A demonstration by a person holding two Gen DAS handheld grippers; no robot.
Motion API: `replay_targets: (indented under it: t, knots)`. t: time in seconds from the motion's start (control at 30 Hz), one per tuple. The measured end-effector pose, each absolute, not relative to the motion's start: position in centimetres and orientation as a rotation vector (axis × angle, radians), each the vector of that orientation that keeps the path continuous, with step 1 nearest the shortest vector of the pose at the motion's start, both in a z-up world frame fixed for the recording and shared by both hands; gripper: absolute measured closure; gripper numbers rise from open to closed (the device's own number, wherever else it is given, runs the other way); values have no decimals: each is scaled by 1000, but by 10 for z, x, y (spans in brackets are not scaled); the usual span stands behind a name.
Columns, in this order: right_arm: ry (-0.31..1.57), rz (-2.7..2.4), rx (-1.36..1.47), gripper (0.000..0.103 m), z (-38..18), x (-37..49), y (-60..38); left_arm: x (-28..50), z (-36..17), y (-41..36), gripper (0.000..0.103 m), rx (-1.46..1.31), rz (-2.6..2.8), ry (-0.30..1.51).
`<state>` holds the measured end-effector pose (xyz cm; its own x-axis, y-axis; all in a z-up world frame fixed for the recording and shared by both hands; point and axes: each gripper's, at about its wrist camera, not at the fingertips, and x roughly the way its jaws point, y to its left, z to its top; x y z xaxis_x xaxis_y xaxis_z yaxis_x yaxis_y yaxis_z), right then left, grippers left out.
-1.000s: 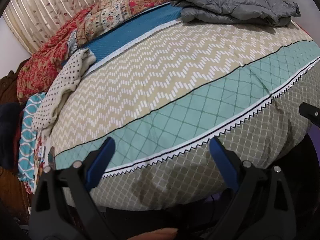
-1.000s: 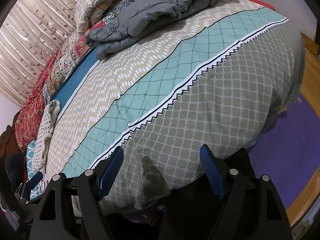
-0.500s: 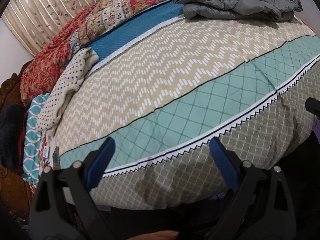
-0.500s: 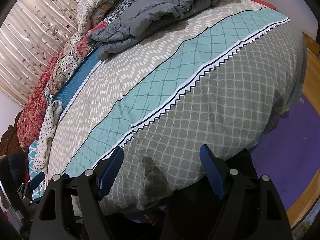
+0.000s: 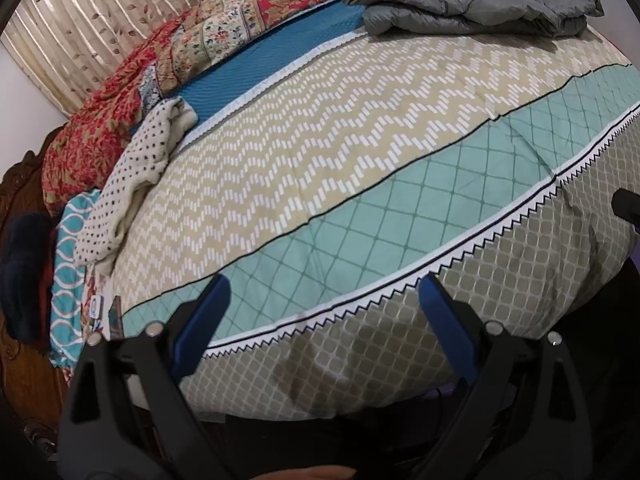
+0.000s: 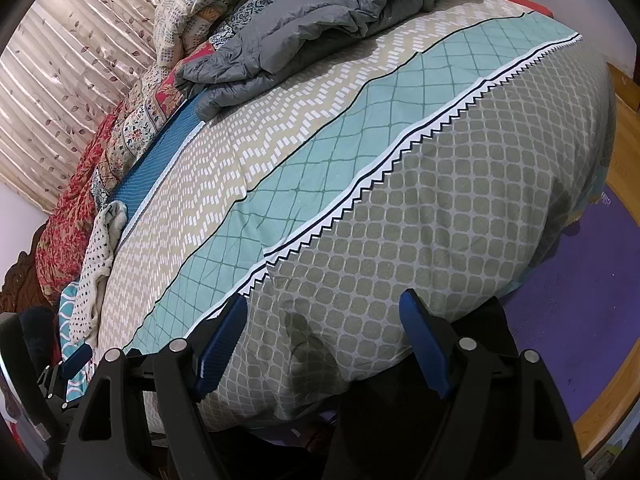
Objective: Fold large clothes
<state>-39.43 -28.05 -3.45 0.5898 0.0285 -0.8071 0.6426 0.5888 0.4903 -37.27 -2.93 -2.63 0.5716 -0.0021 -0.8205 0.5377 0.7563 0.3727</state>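
Observation:
A grey puffy jacket lies bunched at the far right of the bed; it also shows in the right wrist view. A white dotted garment lies crumpled at the bed's left side, and shows in the right wrist view too. My left gripper is open and empty, held above the bed's near edge. My right gripper is open and empty over the same edge. Both are far from the clothes. The left gripper's blue tip shows at the lower left of the right wrist view.
The bed wears a patterned cover in beige, teal and grey bands. A red floral quilt is heaped along the far side before a curtain. A carved wooden headboard stands left. A purple rug and wood floor lie right.
Both grippers have drawn back and risen slightly, so the bed sits a bit lower in each view. Nothing on the bed has moved. Both jaws stay open.

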Motion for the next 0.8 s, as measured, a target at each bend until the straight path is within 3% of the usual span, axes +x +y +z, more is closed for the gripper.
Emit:
replay_targets:
  t: [0.8]
  knots:
    - [880, -416, 894, 54, -35, -395, -278, -371, -31, -22, 12, 671, -348, 924]
